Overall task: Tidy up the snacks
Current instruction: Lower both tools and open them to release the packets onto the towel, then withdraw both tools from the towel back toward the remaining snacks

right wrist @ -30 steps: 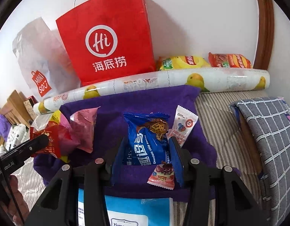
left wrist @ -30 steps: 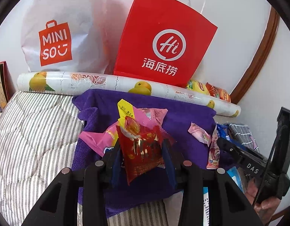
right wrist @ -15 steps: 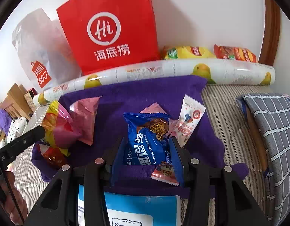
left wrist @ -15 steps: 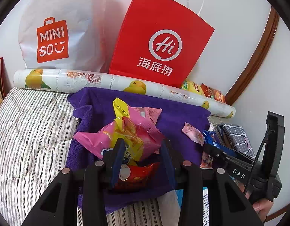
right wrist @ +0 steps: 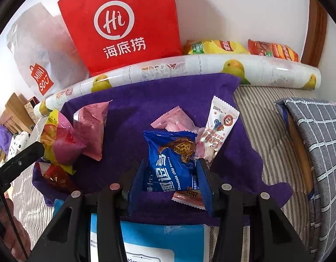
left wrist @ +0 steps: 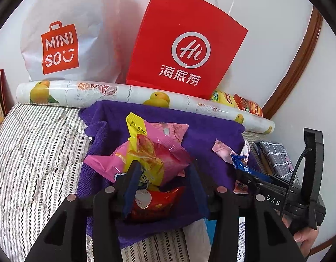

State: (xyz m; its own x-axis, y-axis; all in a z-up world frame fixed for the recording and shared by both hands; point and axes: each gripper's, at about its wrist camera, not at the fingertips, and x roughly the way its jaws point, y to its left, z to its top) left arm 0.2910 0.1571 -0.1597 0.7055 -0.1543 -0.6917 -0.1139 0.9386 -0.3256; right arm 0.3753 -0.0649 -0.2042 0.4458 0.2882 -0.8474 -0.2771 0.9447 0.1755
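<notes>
1. The left gripper [left wrist: 162, 174] hangs low over the purple towel [left wrist: 211, 139]. Its jaws have just been opening; the red packet [left wrist: 159, 203] lies between them on the towel, and the pads look clear of it, so I judge it released.
2. That red packet sits at six o'clock of the pink bag [left wrist: 168, 152] and yellow packet [left wrist: 144, 152], touching them: it looks as if the snacks at this end are being gathered into one pile.
3. The right gripper [right wrist: 171, 174] is partly closed on the blue cookie packet [right wrist: 170, 166], pads pressed on both its sides, the packet upright above the towel.
4. At one o'clock of the blue packet lie a small pink packet [right wrist: 176, 122] and a white sachet [right wrist: 222, 122], perhaps a second group.
5. Two crisp bags [right wrist: 218, 47] rest behind the printed roll [right wrist: 211, 65], beside the red paper bag [right wrist: 124, 21], well apart from the towel.
6. Hard to make out: the red packet's lower end is hidden by the left fingers; a small reddish wrapper [right wrist: 187, 198] under the blue packet is half covered; a blue-and-white box [right wrist: 163, 238] at six o'clock is cut off.
</notes>
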